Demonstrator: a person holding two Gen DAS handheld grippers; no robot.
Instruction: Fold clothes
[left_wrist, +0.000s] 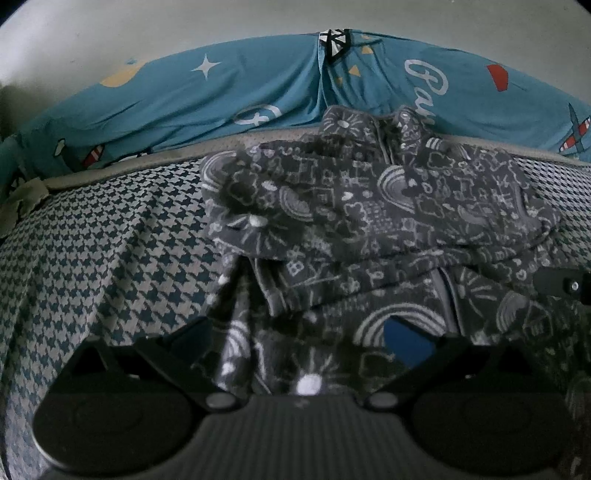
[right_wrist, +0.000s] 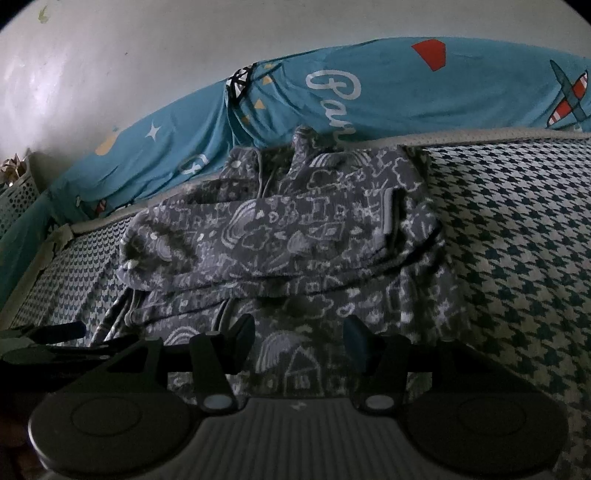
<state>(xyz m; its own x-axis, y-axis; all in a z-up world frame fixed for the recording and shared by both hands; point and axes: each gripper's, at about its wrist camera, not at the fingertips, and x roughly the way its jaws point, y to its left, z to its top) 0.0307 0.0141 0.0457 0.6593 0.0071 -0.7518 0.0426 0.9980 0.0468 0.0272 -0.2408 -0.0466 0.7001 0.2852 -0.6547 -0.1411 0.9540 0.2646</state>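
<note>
A dark grey garment (left_wrist: 362, 206) with white doodle prints lies crumpled on the houndstooth bed cover (left_wrist: 110, 236), its upper part folded over in a thick roll. My left gripper (left_wrist: 295, 341) is open and wide, low over the garment's near left part, with cloth showing between its fingers. In the right wrist view the same garment (right_wrist: 288, 229) stretches across the middle. My right gripper (right_wrist: 299, 341) is open over its near edge, above a printed house and rainbow. Each gripper shows at the edge of the other's view: the right one (left_wrist: 565, 286), the left one (right_wrist: 55, 334).
A teal cover (left_wrist: 221, 96) with stars, planes and white lettering is bunched along the white wall (left_wrist: 184, 22) behind the bed. A pale perforated basket (right_wrist: 14, 199) stands at the far left. Bare houndstooth cover (right_wrist: 517, 240) spreads right of the garment.
</note>
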